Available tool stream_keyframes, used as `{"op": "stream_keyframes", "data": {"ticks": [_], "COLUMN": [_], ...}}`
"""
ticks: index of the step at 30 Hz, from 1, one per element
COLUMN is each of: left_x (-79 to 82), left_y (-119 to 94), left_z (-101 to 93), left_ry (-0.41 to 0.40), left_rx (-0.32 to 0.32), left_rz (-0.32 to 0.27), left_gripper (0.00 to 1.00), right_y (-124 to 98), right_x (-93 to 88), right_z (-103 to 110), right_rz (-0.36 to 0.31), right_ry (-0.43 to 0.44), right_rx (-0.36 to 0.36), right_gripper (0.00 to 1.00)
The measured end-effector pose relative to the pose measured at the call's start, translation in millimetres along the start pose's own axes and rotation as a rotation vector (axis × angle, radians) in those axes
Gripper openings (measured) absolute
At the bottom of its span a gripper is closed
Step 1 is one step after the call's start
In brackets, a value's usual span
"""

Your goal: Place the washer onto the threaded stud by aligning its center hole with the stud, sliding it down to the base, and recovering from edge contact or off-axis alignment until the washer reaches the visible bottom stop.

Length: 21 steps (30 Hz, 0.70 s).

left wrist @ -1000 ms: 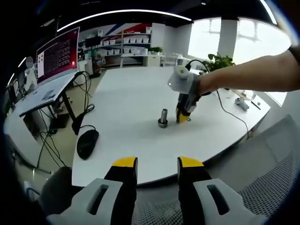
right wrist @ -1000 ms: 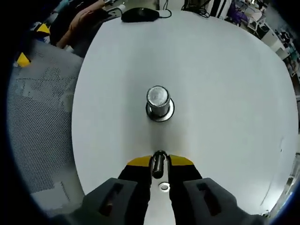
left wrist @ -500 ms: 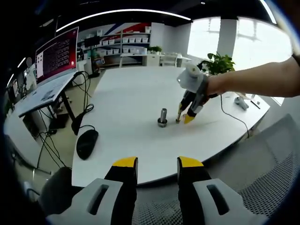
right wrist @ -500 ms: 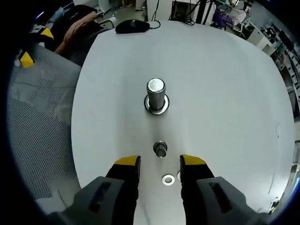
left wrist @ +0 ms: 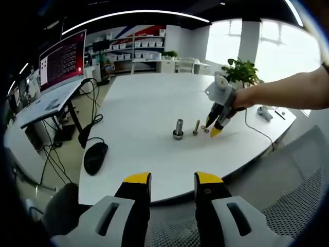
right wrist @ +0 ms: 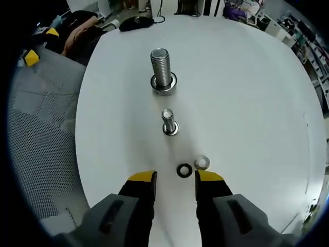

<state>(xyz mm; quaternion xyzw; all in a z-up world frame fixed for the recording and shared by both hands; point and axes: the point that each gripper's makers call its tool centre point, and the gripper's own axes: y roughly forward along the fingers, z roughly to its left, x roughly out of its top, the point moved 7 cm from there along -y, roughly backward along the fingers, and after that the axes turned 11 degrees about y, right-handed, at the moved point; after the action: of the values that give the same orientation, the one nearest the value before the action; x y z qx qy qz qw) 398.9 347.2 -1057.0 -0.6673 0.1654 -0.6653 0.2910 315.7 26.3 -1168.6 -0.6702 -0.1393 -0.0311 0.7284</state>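
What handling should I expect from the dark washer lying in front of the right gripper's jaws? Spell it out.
The dark washer lies flat on the smooth table, so it will probably be hard to get the jaws under and may skid if nudged. It looks thin and small, likely light. Tipped on edge, its round shape could let it roll toward the pale washer beside it.

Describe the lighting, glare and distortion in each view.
Left gripper view: bright windows blow out to white, ceiling light strip bows with fisheye curvature. Right gripper view: even light on the white table, soft shadows beside the large stud, table edges curve.
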Motion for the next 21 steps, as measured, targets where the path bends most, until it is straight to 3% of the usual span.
{"op": "stream_keyframes", "data": {"ticks": [5,7,11,13,14,15,18,21], "left_x": [-1.0,0.2,-1.1,-2.8,-3.0,-2.7,-2.7,-2.7], "left_y": [0.7,0.1,0.9,1.5,1.2,0.8,1.3,1.7], "left_z": [0.9,-0.2,1.3,2.9,2.8,2.4,3.9,3.9], "left_ry": [0.003,0.003,0.001,0.001,0.001,-0.002,-0.013,-0.008], "left_rx": [-0.001,-0.002,-0.002,-0.003,-0.002,0.0,0.004,0.003], "left_rz": [0.003,0.003,0.001,0.001,0.0,-0.002,-0.009,-0.003], "left_gripper": [0.32,0.32,0.31,0.31,0.31,0.31,0.31,0.31], "right_y": [5.0,4.7,5.0,3.9,4.5,4.8,-0.9,3.4], "right_x": [5.7,7.2,9.4,9.9,13.8,15.4,6.7,8.9], "right_z": [-3.8,-1.6,1.2,0.7,-0.4,-1.9,3.4,3.7], "right_rz": [0.023,0.05,0.076,0.088,0.078,0.067,0.035,0.045], "right_ry": [-0.044,-0.134,-0.126,-0.094,-0.039,-0.065,-0.037,-0.051], "right_rx": [-0.011,-0.012,-0.012,-0.017,-0.028,-0.025,-0.017,-0.028], "right_gripper": [0.28,0.28,0.28,0.28,0.27,0.27,0.26,0.25]}}
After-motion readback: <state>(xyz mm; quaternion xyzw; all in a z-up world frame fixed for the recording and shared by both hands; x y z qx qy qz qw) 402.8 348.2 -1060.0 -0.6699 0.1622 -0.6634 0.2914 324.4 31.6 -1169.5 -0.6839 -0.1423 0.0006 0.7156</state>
